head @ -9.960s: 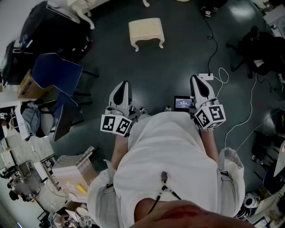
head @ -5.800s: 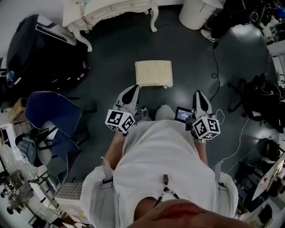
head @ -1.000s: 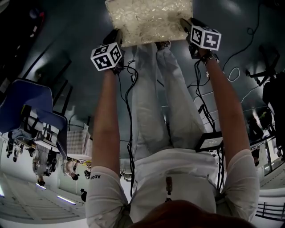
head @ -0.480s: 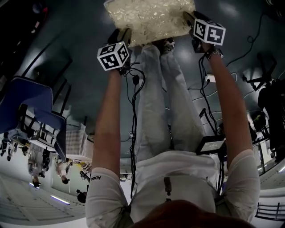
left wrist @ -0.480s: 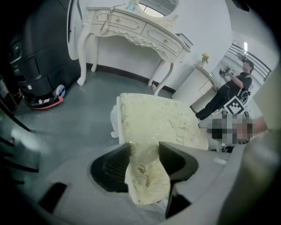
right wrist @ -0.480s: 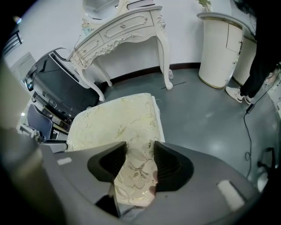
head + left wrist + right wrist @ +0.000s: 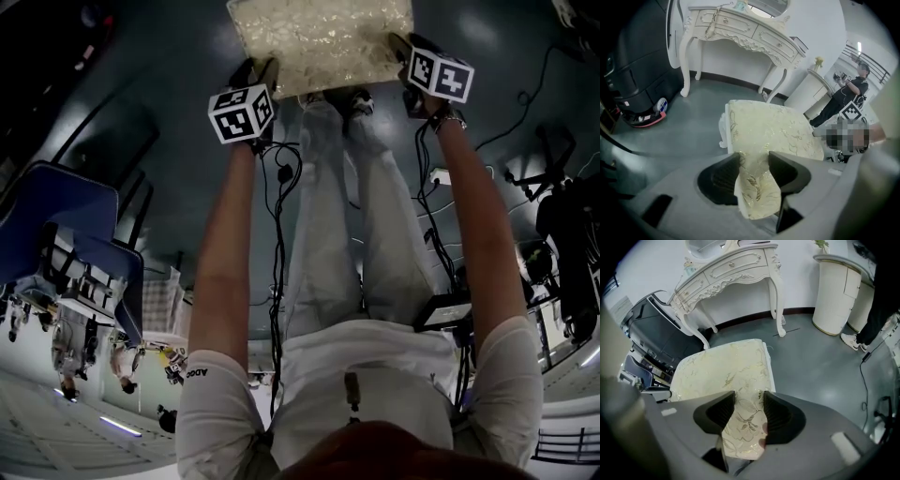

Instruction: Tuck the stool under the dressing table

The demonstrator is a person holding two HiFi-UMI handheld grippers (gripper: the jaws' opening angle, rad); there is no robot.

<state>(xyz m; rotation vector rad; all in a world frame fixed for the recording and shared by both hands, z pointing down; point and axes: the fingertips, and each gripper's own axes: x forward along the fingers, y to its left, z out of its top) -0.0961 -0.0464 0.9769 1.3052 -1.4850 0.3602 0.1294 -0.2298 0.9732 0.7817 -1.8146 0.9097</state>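
Cream-cushioned, the stool (image 7: pixel 319 37) stands on the floor short of the far dressing table (image 7: pixel 740 33), while your left tongs (image 7: pixel 752 172) and right tongs (image 7: pixel 749 411), jaws just closing, clamp its near corners to push it under.

- The stool (image 7: pixel 319 37), at 12 o'clock in the head view, is upholstered in cream cloth, into which a faintly shiny gold floral pattern is woven.
- The dressing table (image 7: pixel 740 33) is finished in smooth cream-white paint with a slight gloss over carved relief.
- The floor (image 7: pixel 825 366) is seen as dark grey, smooth and glossy, with light mirrored in it.
- The chair (image 7: pixel 56 216), at 9 o'clock, is shelled in smooth blue material, seemingly plastic.
- The shirt (image 7: pixel 375 384) and trousers (image 7: pixel 323 234) are made of pale matt cloth.
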